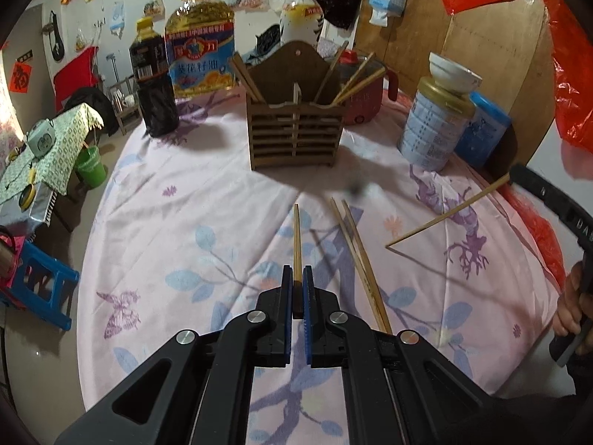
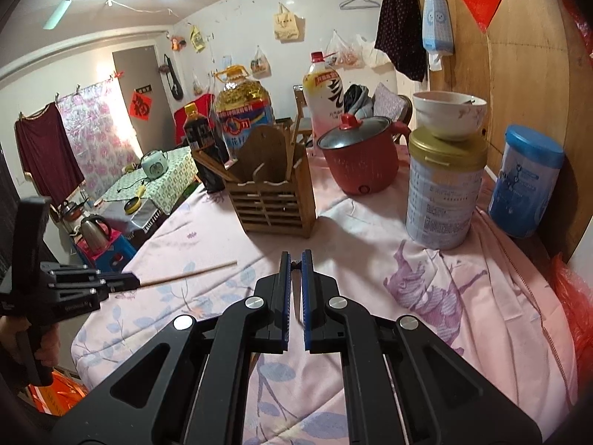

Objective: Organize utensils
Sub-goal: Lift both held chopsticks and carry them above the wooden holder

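Loose chopsticks (image 1: 361, 256) nearest, wooden holder (image 1: 294, 129) beyond, tin (image 1: 431, 126) beside.

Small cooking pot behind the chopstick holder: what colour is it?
Red, with a glass lid; clearest in the right wrist view: pot.

Left gripper (image 1: 297, 278) tilted steeply down toward the worktop (image 1: 185, 204), blue-padded fingers (image 1: 286, 296) closed on a chopstick (image 1: 297, 237) that sticks forward from between them toward the wooden holder (image 1: 292, 137). From the right wrist view the left gripper (image 2: 135, 282) shows side-on, left of the wooden holder, chopstick projecting from its tip; a hand (image 2: 44, 341) wraps its handle below. Right gripper (image 2: 296, 259) points less steeply, fingers (image 2: 284, 296) nearly together, only a thin gap, pinching a small dark end at the tips. In the left wrist view the right gripper (image 1: 513, 176) sits right of the holder, clamping a second chopstick (image 1: 444, 215); right hand (image 1: 570, 304) grips the handle.
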The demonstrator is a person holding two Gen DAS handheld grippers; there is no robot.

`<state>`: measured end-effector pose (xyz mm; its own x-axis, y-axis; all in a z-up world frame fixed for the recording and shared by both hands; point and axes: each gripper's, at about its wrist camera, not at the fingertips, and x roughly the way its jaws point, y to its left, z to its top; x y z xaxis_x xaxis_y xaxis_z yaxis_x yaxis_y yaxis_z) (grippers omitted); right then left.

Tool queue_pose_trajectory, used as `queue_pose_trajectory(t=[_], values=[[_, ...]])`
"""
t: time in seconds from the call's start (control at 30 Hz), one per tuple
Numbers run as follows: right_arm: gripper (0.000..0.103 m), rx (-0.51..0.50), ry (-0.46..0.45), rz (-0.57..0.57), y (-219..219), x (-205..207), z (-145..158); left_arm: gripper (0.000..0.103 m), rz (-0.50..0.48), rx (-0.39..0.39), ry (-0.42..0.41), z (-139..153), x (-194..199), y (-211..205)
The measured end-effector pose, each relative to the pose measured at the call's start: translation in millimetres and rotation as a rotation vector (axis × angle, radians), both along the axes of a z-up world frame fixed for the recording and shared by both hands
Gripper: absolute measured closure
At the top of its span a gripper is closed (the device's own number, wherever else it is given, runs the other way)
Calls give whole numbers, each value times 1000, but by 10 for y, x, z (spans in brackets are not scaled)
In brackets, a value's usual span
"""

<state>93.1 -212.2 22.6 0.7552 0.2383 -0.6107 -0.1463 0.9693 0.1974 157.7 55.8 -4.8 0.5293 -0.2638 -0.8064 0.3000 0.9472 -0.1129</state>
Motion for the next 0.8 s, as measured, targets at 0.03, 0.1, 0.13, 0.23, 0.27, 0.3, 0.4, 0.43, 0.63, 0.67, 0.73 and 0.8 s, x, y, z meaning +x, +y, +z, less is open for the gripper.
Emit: queue_pose_trajectory(t=[0.03, 0.1, 0.13, 0.23, 0.27, 0.3, 0.4, 0.43, 0.63, 0.67, 0.73, 0.8], values=[[97, 0, -2, 1, 1, 2, 10, 97, 0, -4, 9, -3, -5, 15], [97, -2, -8, 4, 11, 12, 35, 97, -3, -11, 26, -10, 0, 42], [97, -1, -11, 6, 14, 23, 42, 97, -9, -8, 42, -26, 13, 45], [97, -2, -15, 9, 22, 38, 50, 97, -10, 2, 74, -76, 30, 55], [97, -1, -15, 10, 21, 40, 51, 97, -9, 2, 81, -91, 25, 62], [97, -2, -14, 10, 22, 40, 52, 97, -8, 3, 88, -106, 19, 69], [97, -1, -14, 10, 25, 40, 55, 97, -8, -2, 105, -143, 15, 89], [97, 0, -12, 11, 27, 41, 52, 97, -6, -7, 111, -148, 24, 100], [96, 4, 5, 18, 59, 89, 33, 97, -1, -34, 136, -96, 158, 100], [97, 4, 8, 20, 57, 104, 24, 97, -1, -36, 138, -90, 179, 90], [96, 0, 9, 20, 60, 123, 16, 97, -5, -41, 140, -72, 236, 67], [96, 0, 10, 20, 60, 135, 15, 97, -11, -50, 133, -38, 282, 47]])
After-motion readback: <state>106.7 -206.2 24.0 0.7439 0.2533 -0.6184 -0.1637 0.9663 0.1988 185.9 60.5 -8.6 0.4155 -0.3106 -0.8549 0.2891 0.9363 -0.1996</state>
